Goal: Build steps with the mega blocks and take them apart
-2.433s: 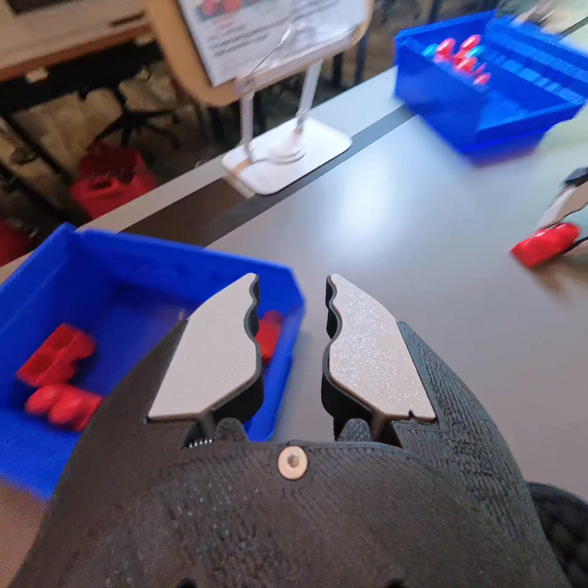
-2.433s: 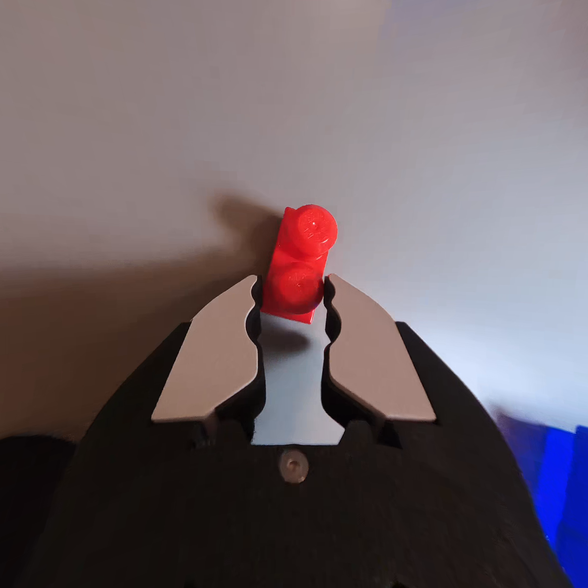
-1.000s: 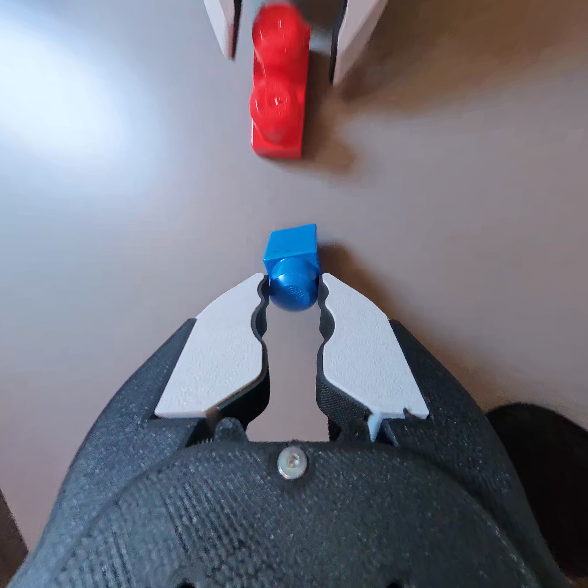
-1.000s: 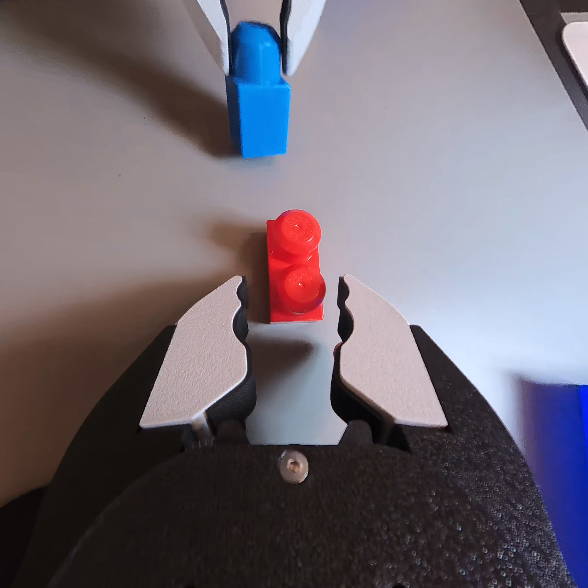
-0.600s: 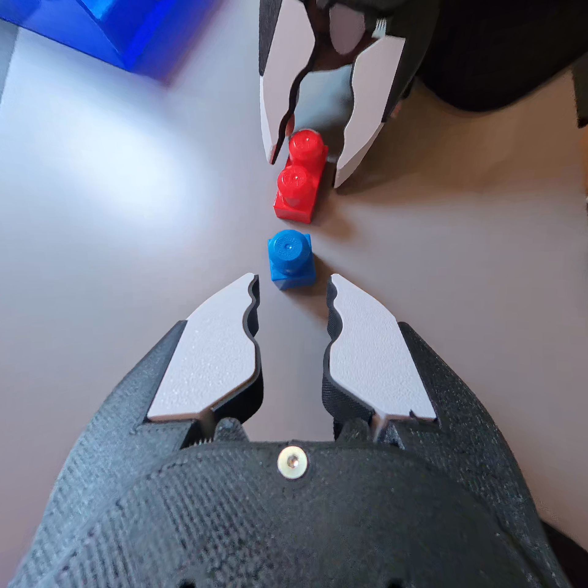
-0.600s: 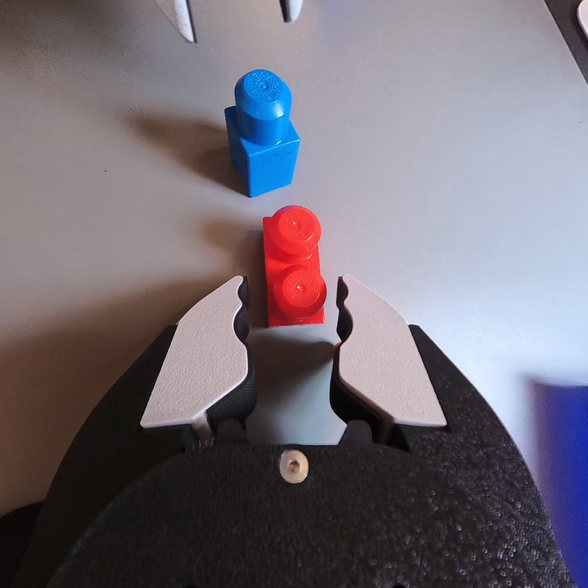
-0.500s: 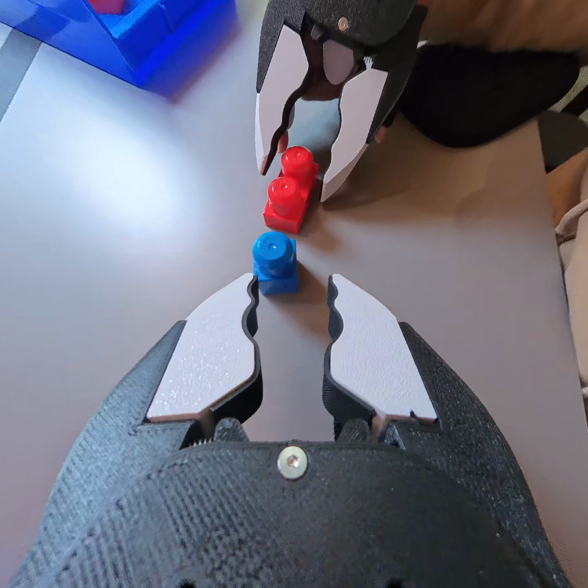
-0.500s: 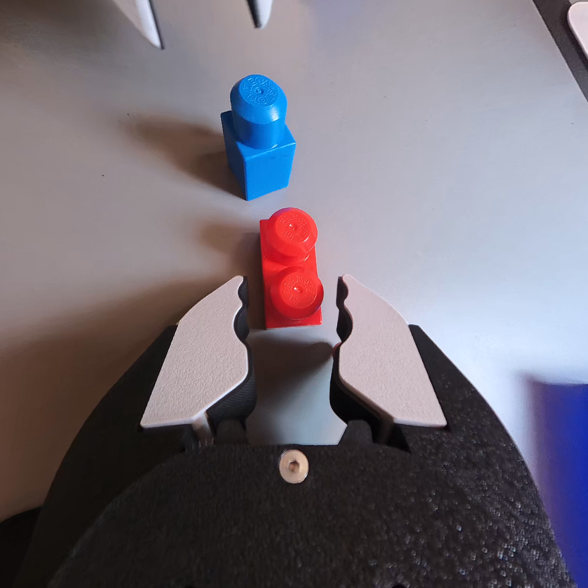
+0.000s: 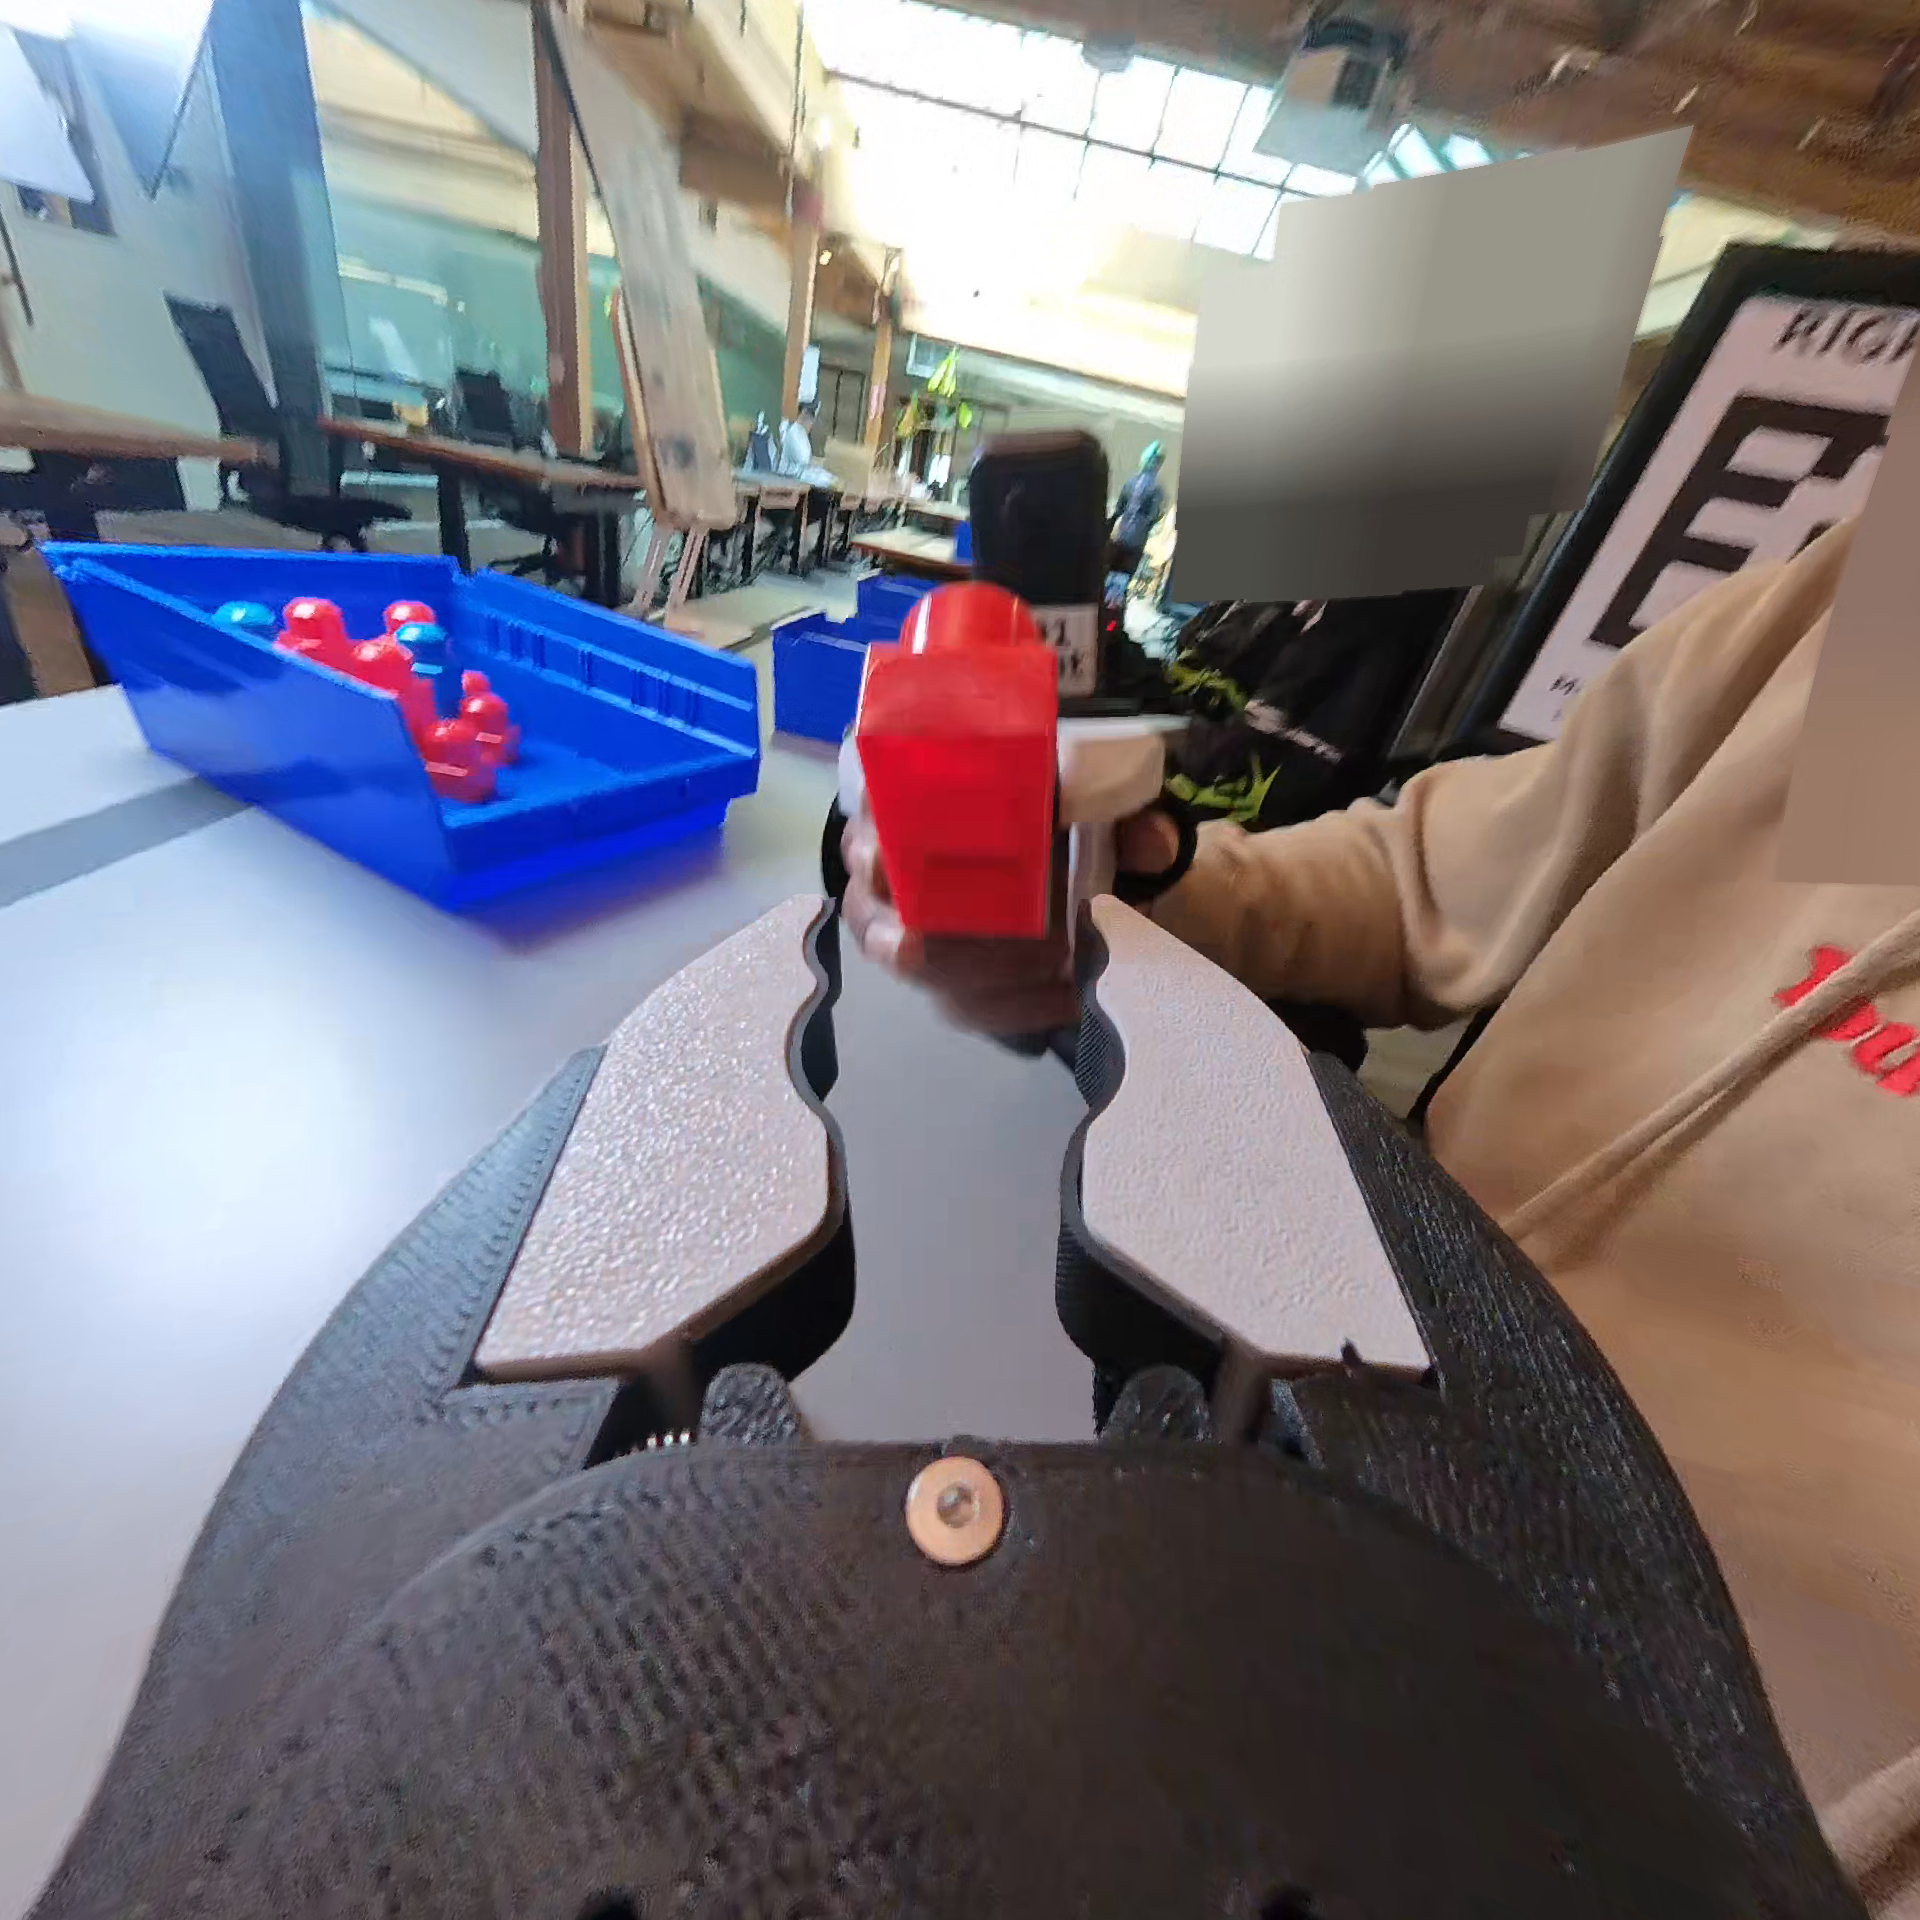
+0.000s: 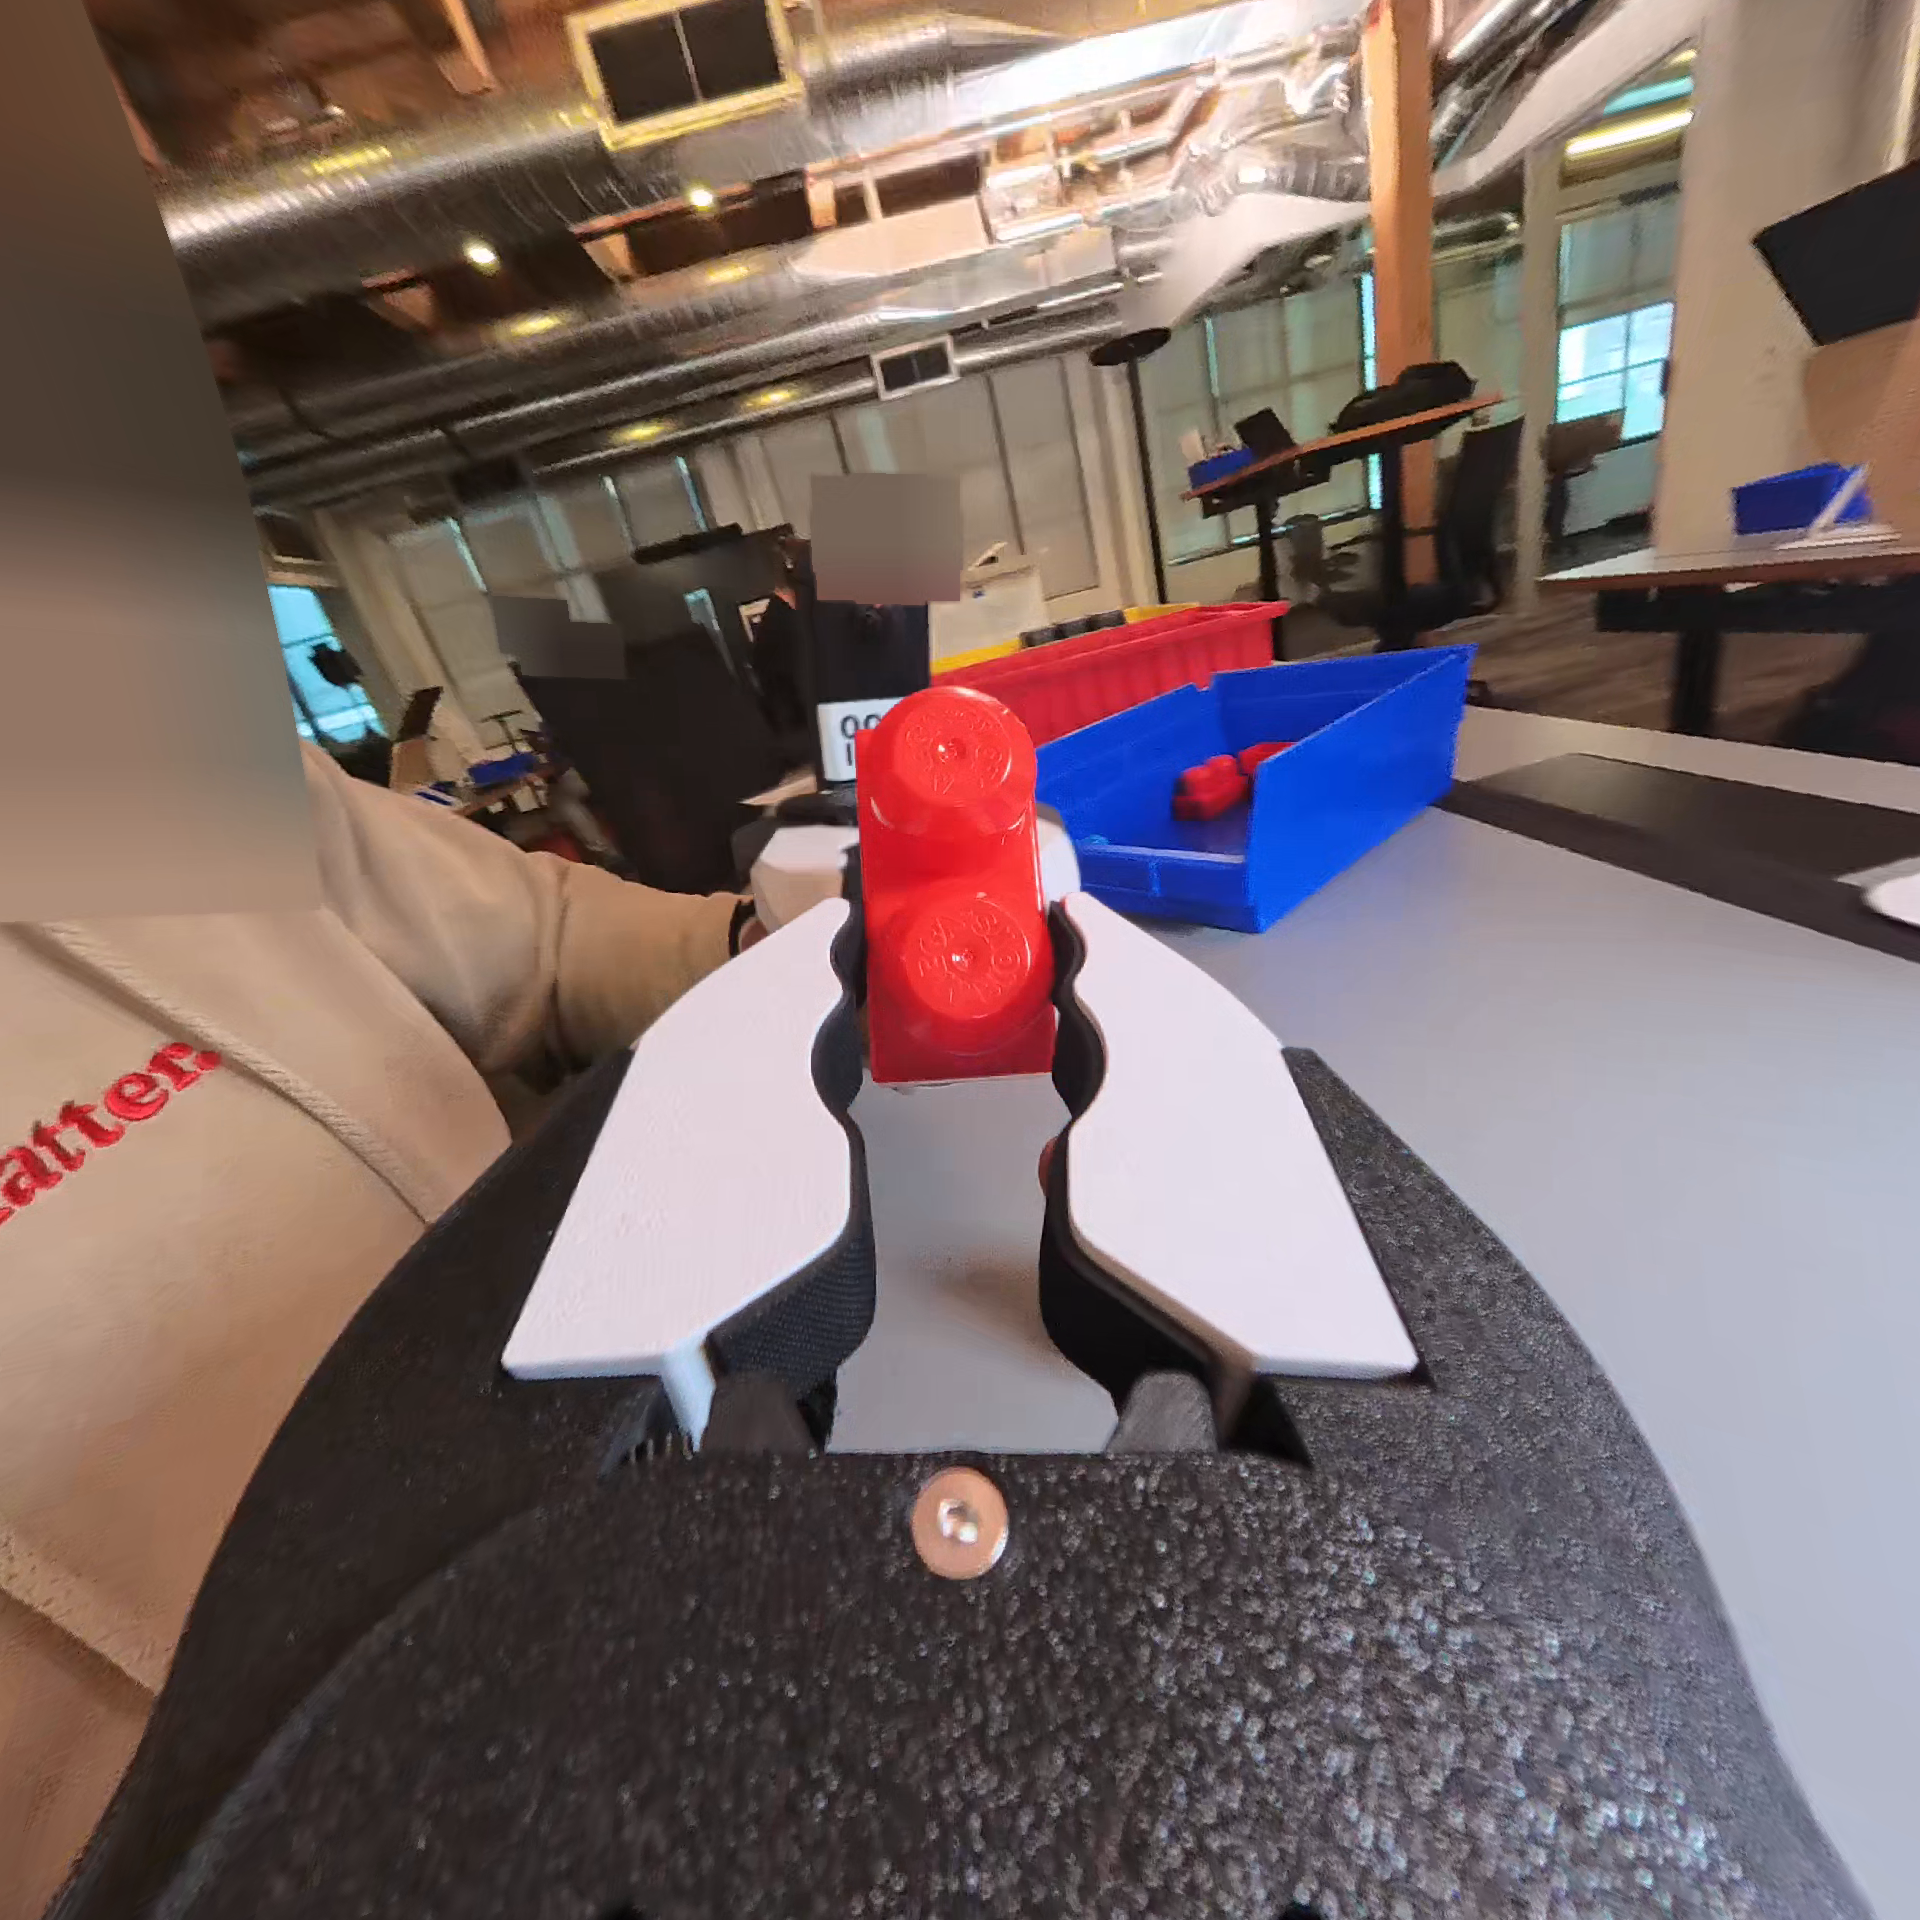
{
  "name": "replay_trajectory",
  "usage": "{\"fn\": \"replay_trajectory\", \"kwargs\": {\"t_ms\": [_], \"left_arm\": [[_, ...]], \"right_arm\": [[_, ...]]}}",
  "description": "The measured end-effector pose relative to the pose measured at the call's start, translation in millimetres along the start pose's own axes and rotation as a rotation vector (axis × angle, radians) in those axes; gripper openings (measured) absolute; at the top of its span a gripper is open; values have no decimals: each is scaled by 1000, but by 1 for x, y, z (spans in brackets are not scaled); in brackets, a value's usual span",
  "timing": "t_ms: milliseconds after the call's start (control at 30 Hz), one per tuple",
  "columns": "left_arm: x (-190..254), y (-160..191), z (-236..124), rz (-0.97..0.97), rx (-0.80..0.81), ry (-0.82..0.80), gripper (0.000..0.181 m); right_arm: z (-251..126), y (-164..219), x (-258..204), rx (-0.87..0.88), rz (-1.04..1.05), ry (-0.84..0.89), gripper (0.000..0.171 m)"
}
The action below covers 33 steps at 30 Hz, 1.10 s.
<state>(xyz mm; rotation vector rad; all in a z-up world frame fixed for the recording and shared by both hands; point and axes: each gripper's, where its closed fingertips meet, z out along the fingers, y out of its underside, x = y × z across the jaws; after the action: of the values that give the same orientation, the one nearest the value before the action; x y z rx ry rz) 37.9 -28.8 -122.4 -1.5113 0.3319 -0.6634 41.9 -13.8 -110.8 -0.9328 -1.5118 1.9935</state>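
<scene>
Red block (image 10: 956,914) clamped between right fingers (image 10: 1195,1122); left fingers (image 9: 675,1132) apart, empty.

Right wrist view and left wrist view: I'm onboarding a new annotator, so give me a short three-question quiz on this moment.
1. True or false: the right gripper is shut on the red two-stud block.
2. What does the left gripper hold?
A. a blue block
B. nothing
C. a red block
3. Fill in: the blue bin in the left wrist view holds red and ____ blocks.

Key:
1. True; its fingers press both sides of the block.
2. B; its jaws are apart and bare, the red block lying beyond them.
3. blue
</scene>
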Motion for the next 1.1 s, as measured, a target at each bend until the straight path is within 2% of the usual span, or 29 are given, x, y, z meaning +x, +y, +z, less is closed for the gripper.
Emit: {"fn": "replay_trajectory", "kwargs": {"t_ms": [167, 367, 567, 667, 767, 933, 967, 1033, 1100], "left_arm": [[10, -5, -2, 7, 26, 29, 34], [12, 3, -3, -45, 10, 70, 34], [9, 6, -13, 42, -49, 48, 34], [-11, -18, -37, 80, 16, -18, 34], [-33, -33, -63, 73, 81, -73, 34], [-52, -17, -72, 23, 68, -74, 33], [-53, -14, -71, 21, 57, -70, 33], [-51, -11, -70, 16, 52, -61, 34], [-49, -13, -69, 16, 62, -57, 34]], "right_arm": [[16, 12, -12, 26, 63, -66, 33], [20, 33, -15, -93, 8, -82, 33], [20, 46, -12, -199, -44, -65, 33], [10, 53, 14, -347, -160, 42, 45], [0, 70, 47, -594, -275, 143, 53], [11, 111, 63, -926, -387, 89, 63], [14, 122, 66, -980, -422, 77, 63], [18, 139, 70, -1030, -497, 56, 39], [25, 130, 61, -937, -449, 32, 37]]}}
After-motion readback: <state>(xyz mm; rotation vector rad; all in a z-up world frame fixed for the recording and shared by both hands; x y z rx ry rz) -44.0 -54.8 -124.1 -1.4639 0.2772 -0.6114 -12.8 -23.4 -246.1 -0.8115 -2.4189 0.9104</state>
